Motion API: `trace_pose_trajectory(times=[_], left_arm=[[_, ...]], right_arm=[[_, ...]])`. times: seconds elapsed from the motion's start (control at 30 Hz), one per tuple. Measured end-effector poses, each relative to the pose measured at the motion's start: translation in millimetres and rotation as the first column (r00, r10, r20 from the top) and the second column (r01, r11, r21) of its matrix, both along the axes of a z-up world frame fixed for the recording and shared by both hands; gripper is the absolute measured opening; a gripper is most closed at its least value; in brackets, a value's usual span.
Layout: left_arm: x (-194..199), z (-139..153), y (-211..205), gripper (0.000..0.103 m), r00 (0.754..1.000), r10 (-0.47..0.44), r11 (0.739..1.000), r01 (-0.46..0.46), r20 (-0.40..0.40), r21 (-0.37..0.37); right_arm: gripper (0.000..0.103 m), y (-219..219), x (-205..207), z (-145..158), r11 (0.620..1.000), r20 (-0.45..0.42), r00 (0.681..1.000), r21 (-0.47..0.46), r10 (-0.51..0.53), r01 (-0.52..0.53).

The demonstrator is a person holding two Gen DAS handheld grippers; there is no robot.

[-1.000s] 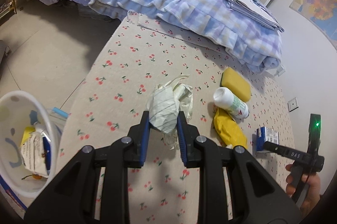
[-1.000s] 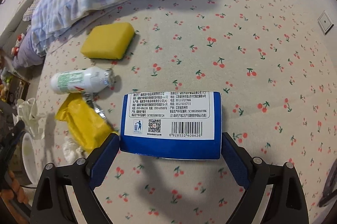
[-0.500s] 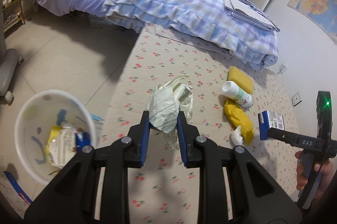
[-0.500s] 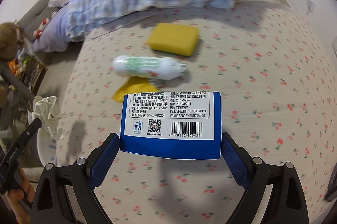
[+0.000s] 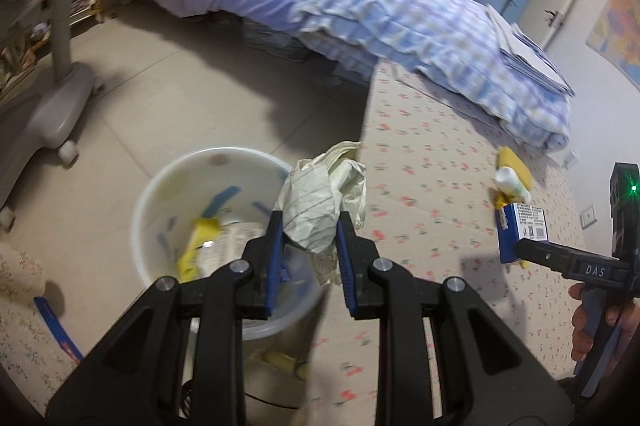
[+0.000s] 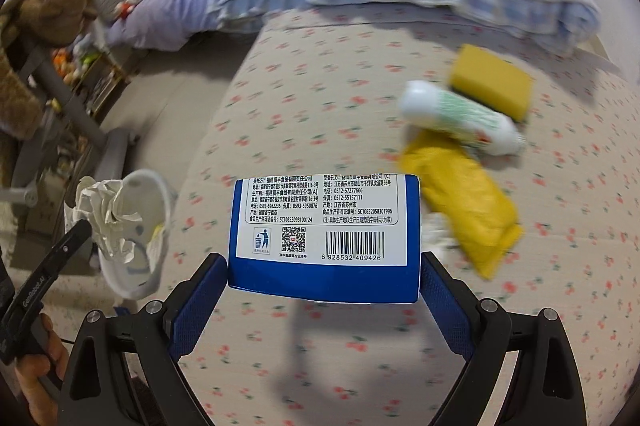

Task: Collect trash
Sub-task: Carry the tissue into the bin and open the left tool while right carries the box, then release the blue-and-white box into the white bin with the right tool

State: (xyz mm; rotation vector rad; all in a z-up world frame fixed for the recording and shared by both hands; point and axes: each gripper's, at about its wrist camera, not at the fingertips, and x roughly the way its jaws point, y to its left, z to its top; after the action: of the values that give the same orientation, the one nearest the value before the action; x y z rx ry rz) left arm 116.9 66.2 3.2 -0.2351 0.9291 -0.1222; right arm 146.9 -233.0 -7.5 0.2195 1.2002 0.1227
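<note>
Nearest us, our left claw (image 5: 310, 226) pinches a crumpled paper wad (image 5: 320, 202) just over the white bin's (image 5: 160, 178) right rim, ready for dropping. Our right claw (image 6: 324, 278) clamps a blue box (image 6: 324, 222) across its sides, well short of the bin. Farther off on the cherry-print mat (image 6: 304, 74) lie a yellow packet (image 6: 464, 202), a white bottle (image 6: 460, 114) and a sponge (image 6: 492, 78).

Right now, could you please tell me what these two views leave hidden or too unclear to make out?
- Bin: its near rim and part of its contents, left wrist view, hidden by the left tool and its crumpled paper.
- Blue box: its front face, turned away in the right wrist view.
- Bottle: its label, motion-blurred.
- Yellow packet: its print, blurred.
</note>
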Motion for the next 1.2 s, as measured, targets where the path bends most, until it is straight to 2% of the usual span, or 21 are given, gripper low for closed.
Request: trace_pose_trajectory(times=[0.3,0.37,0.43,0.5,0.6,0.7,0.8,1.1,1.2], left_arm=[[-2,-12,48,0.028,0.996,0.088,0.996,-0.088,-0.035,0.008],[0,-12,57,0.037,0.991,0.123,0.992,-0.122,-0.054,0.014],[4,-12,66,0.068,0.983,0.155,0.988,-0.155,-0.100,0.014],[3,-11,77,0.075,0.975,0.196,0.981,-0.195,-0.103,0.023],[1,-12,82,0.076,0.971,0.207,0.977,-0.200,-0.117,0.069],[1,-13,87,0.084,0.963,0.235,0.967,-0.218,-0.130,0.135],[1,-13,90,0.085,0.960,0.248,0.958,-0.224,-0.128,0.179],[2,-16,104,0.087,0.951,0.277,0.951,-0.250,-0.139,0.182],[2,-17,107,0.087,0.948,0.282,0.950,-0.256,-0.145,0.178]], right_arm=[[0.096,61,11,-7,0.997,-0.002,0.997,0.007,0.083,-0.083],[0.096,74,15,-10,0.995,-0.004,0.995,0.010,0.098,-0.098],[0.096,85,17,-13,0.994,-0.005,0.994,0.014,0.110,-0.110],[0.096,98,21,-15,0.992,-0.006,0.992,0.020,0.125,-0.125],[0.096,113,24,-18,0.990,-0.006,0.990,0.025,0.141,-0.141],[0.096,125,30,-20,0.988,-0.003,0.989,0.033,0.148,-0.148],[0.096,136,34,-23,0.987,0.002,0.988,0.045,0.152,-0.152],[0.096,166,40,-30,0.978,0.016,0.982,0.087,0.187,-0.188],[0.098,171,41,-27,0.961,0.057,0.976,0.169,0.210,-0.217]])
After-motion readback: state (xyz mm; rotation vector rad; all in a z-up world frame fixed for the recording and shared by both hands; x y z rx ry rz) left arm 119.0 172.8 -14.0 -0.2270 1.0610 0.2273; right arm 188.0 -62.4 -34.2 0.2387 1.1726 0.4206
